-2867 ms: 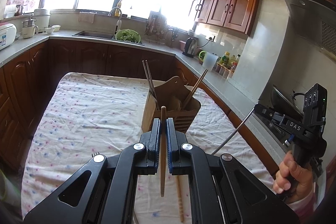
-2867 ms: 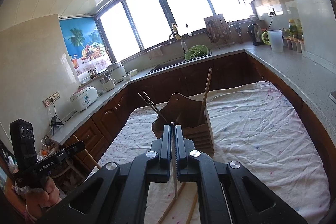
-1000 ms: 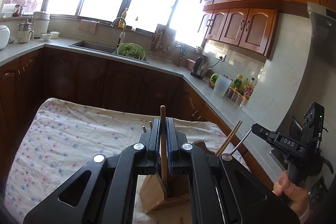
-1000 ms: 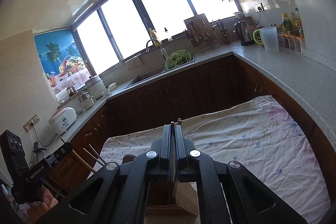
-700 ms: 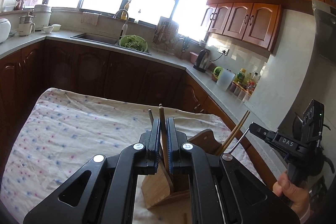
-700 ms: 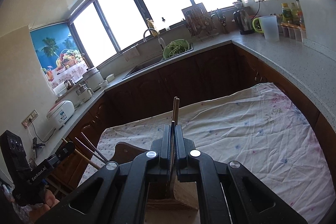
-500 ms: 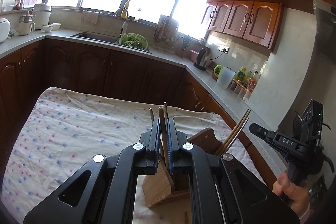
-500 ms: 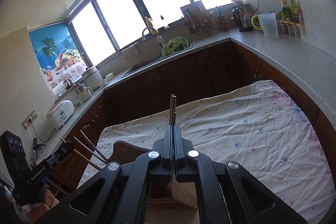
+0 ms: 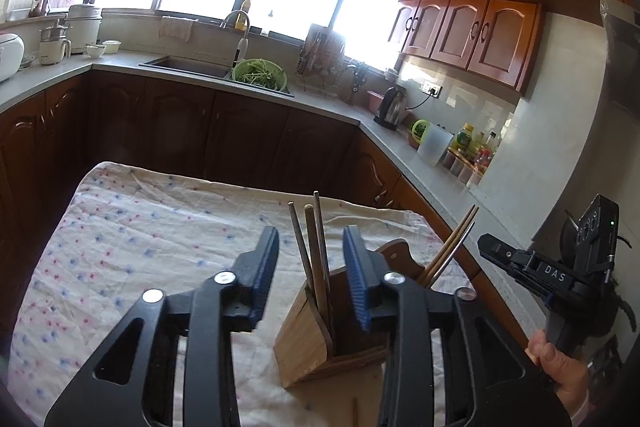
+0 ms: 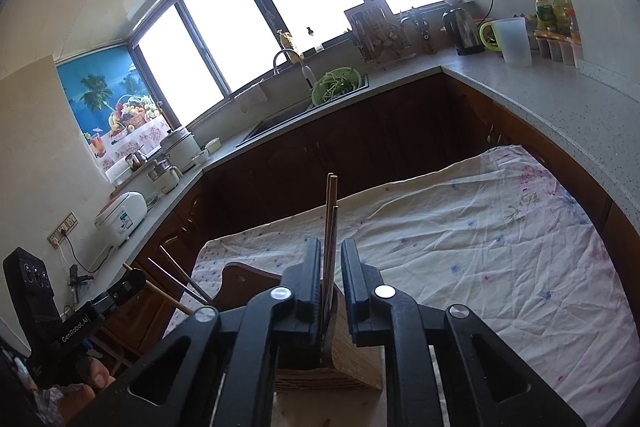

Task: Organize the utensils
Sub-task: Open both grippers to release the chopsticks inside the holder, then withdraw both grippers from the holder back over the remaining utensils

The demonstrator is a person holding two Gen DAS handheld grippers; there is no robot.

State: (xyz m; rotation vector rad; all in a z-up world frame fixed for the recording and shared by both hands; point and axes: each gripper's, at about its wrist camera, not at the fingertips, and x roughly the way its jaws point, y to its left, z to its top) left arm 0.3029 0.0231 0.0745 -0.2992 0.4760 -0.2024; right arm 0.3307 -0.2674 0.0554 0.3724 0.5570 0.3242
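Two sets of tongs are ours here, over the cloth-covered table (image 9: 132, 227). On it stands the wooden holder (image 9: 320, 331), where several chopsticks (image 9: 314, 259) already lean upright, so the sorting looks well along; one stick (image 9: 353, 411) lies on the cloth, left to collect. Our left tongs (image 9: 312, 267) have just been opening and stand fairly wide, pads clear of the chopsticks between them. Our right tongs (image 10: 331, 275) have also just parted, narrowly, gripping nothing.

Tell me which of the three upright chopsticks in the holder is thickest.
The middle one, brown with a rounded top; the left stick and right stick are thinner.
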